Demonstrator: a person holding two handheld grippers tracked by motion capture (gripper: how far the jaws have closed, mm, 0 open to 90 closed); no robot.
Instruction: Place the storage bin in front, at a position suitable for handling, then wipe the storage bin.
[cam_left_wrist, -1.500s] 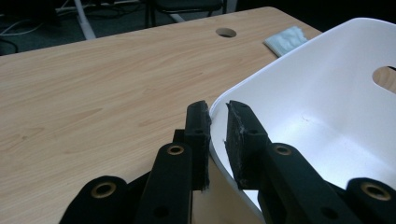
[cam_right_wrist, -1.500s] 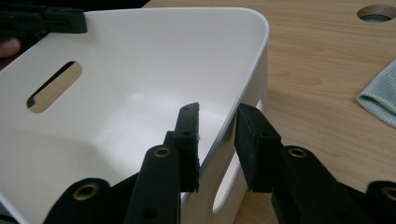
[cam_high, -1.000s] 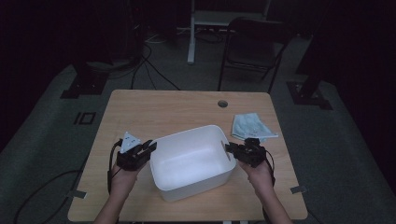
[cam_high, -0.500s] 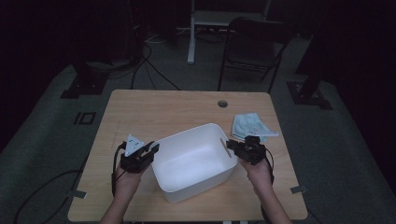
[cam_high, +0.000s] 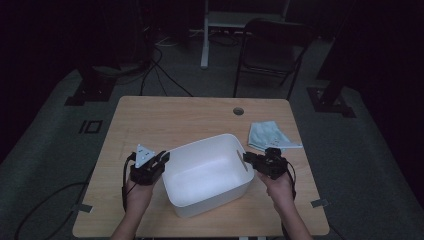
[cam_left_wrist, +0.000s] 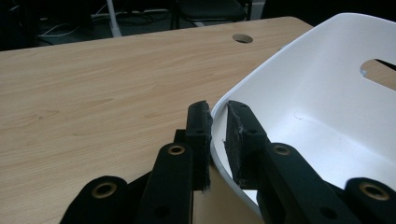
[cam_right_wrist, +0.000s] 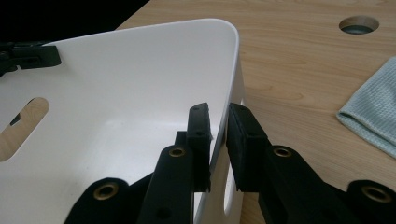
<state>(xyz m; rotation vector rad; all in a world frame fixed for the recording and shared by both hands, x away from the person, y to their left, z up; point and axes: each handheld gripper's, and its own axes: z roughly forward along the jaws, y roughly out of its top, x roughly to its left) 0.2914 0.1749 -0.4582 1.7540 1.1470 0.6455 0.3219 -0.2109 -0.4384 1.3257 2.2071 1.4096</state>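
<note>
A white plastic tub (cam_high: 200, 142) stands empty on the near middle of the wooden table (cam_high: 165, 115). My left gripper (cam_high: 164, 158) grips the tub's left rim; in the left gripper view the thin white wall (cam_left_wrist: 327, 93) runs between the jaws of the left gripper (cam_left_wrist: 218, 114), which have just closed further on it. My right gripper (cam_high: 248, 159) holds the opposite rim. In the right gripper view the tub wall (cam_right_wrist: 140, 84) with its handle slot sits between the pads of the right gripper (cam_right_wrist: 218, 116).
A folded pale-blue cloth (cam_high: 270, 135) lies on the table just beyond the right gripper, and the right gripper view shows it as the cloth (cam_right_wrist: 373, 116). A round cable hole (cam_high: 238, 111) sits near the far edge. A dark chair (cam_high: 272, 45) stands behind the table.
The left gripper has shifted slightly nearer along the tub's left rim. The tub and the right gripper have hardly moved.
</note>
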